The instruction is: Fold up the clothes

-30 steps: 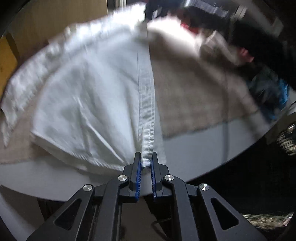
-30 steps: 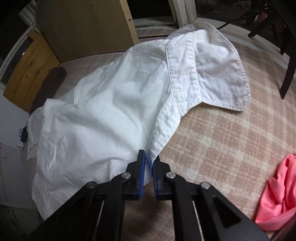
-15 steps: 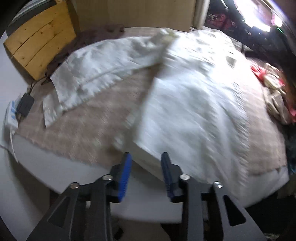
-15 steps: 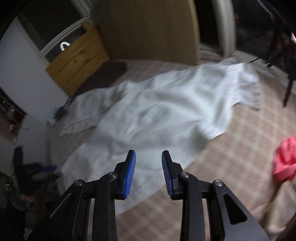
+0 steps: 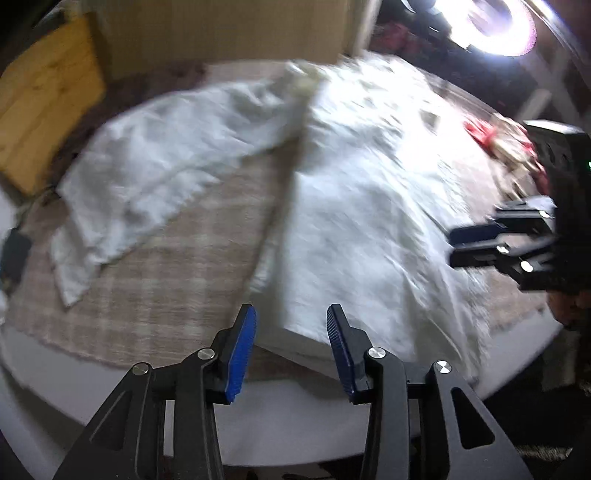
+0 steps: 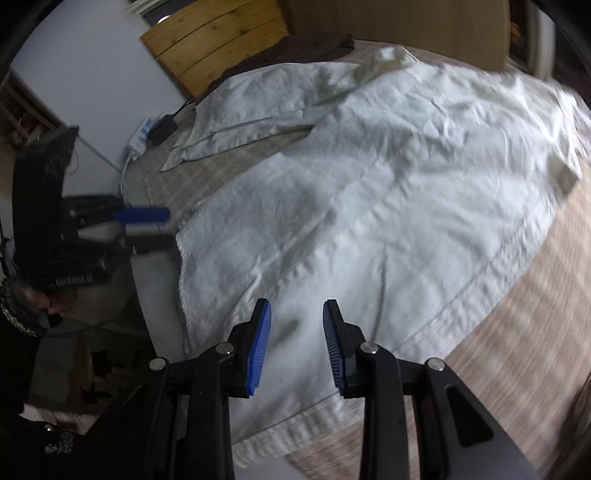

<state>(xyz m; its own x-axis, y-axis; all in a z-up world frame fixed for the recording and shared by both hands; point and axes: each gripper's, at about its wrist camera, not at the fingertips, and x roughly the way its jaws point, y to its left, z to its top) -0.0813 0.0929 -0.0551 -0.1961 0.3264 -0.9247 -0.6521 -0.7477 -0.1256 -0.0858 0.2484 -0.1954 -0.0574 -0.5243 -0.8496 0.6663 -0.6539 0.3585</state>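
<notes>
A white shirt (image 5: 354,206) lies spread on a beige checked cloth (image 5: 177,273) over the round table; one sleeve (image 5: 155,173) stretches to the left. It also shows in the right wrist view (image 6: 369,206), with the sleeve (image 6: 258,103) at the far left. My left gripper (image 5: 290,319) is open and empty just above the shirt's near hem. My right gripper (image 6: 297,314) is open and empty over the shirt's body. Each gripper shows in the other's view: the right one (image 5: 480,243), the left one (image 6: 144,221).
A wooden board (image 6: 214,37) and brown panel (image 5: 229,33) stand behind the table. A power strip with a black adapter (image 6: 159,127) lies at the table's left edge. Red clothing (image 5: 495,136) lies at the far right. A ring light (image 5: 498,26) glares above.
Both grippers were shut on the shirt's edge a second ago. They have let go, opened and pulled back, and the shirt now lies flat on the table.
</notes>
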